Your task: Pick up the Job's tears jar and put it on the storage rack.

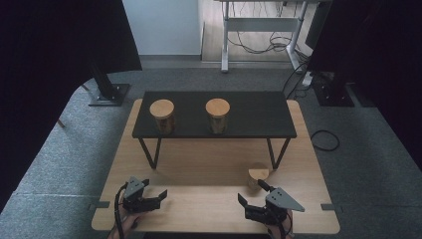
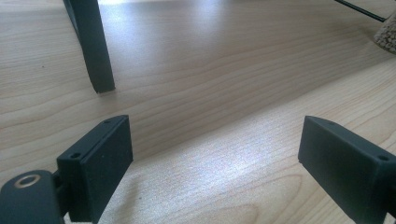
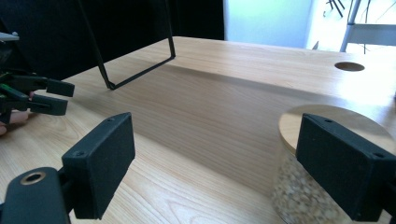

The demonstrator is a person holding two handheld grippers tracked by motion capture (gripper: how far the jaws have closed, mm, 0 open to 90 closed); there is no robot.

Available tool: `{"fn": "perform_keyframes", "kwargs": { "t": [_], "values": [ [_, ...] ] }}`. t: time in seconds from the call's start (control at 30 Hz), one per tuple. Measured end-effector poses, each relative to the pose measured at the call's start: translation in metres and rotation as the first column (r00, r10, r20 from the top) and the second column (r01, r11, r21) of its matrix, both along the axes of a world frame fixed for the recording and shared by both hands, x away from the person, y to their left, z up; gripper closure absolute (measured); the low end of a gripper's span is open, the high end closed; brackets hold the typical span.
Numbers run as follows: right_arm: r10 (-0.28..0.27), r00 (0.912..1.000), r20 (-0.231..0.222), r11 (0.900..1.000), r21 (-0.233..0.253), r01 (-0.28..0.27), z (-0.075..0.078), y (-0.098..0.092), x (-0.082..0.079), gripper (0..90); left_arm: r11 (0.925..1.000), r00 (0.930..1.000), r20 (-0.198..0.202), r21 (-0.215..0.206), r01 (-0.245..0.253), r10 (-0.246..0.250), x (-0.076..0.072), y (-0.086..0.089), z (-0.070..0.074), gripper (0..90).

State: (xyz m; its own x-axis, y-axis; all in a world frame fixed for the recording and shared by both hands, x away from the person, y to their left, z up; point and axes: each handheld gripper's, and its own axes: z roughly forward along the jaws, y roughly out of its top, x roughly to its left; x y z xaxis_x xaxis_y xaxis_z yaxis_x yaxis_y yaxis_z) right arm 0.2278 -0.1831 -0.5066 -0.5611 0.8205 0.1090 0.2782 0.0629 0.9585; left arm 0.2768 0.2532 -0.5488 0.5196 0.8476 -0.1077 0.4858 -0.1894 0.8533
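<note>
Blocking part of jar (image 3: 303,186), right gripper (image 1: 254,194) jaws spread; left gripper (image 1: 155,191) spread.

Both grippers, left gripper (image 1: 155,195) and right gripper (image 1: 255,192), have 2 black block jaws, grey triangular plates, seemingly black cables.

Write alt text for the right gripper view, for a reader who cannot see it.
Open black tongs reach over a pale wooden table, beside a glass jar with a round wooden lid, filled with pale grains, low at right. Farther left, the other tongs hover above the table, and a thin black metal leg of a raised shelf stands behind.
</note>
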Motion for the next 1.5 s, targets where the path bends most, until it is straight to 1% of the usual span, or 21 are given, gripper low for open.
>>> {"fn": "perform_keyframes", "kwargs": {
  "t": [0.2,0.5,0.73,1.0,1.27,1.5],
  "values": [
    [-0.017,0.9998,-0.005,1.0,0.004,0.017,-0.003,-0.012,-0.002,10.8,1.0,1.0,-0.001,0.001,0.002,-0.002,0.0,0.0,0.0,9.4],
    [-0.047,0.9985,-0.026,0.998,-0.038,0.046,-0.014,-0.029,-0.004,10.2,1.0,1.0,-0.001,0.005,0.005,-0.005,0.0,0.0,0.0,9.4],
    [-0.105,0.9937,-0.039,0.994,-0.045,0.103,-0.021,-0.041,0.002,9.8,1.0,1.0,-0.001,0.005,0.005,-0.005,0.0,-0.001,0.0,9.4],
    [-0.139,0.9885,-0.059,0.989,-0.054,0.136,-0.027,-0.045,0.01,9.9,0.9998,1.0,-0.001,0.016,0.008,-0.008,0.0,-0.002,0.0,9.4],
    [-0.142,0.9875,-0.068,0.988,-0.068,0.137,-0.03,-0.043,0.018,9.6,0.9999,1.0,-0.002,0.014,0.004,-0.004,0.0,-0.002,0.0,9.4],
    [-0.151,0.9854,-0.079,0.987,-0.066,0.146,-0.032,-0.045,0.021,9.6,0.9998,1.0,-0.002,0.017,0.004,-0.004,0.0,-0.002,0.0,9.4]
  ]
}}
